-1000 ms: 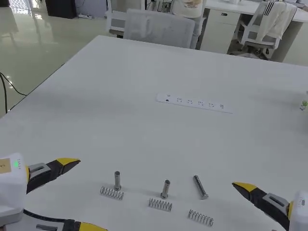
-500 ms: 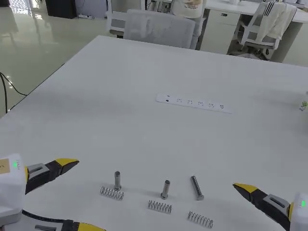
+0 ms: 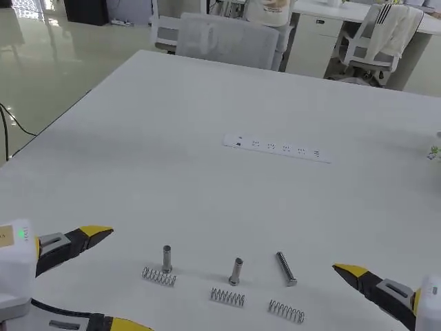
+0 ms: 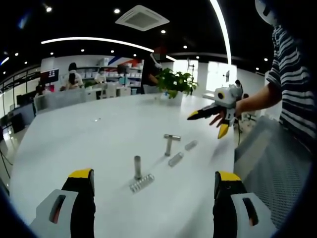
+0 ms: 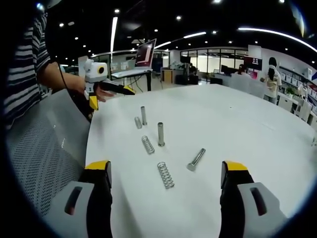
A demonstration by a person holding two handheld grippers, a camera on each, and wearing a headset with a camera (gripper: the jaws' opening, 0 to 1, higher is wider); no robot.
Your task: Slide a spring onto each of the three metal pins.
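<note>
left hand-held gripper [image 4: 153, 174] and right hand-held gripper [image 5: 166, 166] are held spread, empty | pins [image 3: 236, 270] and springs [image 3: 227, 297] are set apart near the table [image 3: 207, 193] front edge | bare surface is seen beyond, up to the power strip [image 3: 275, 147]

The left gripper [image 4: 154, 174] hovers at eight o'clock in the head view, jaws wide apart; the right gripper [image 5: 166, 166], at four o'clock, gapes likewise.

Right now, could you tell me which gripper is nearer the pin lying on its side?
Right. The right gripper is just beside the lying pin; the left gripper is past both upright pins.
</note>
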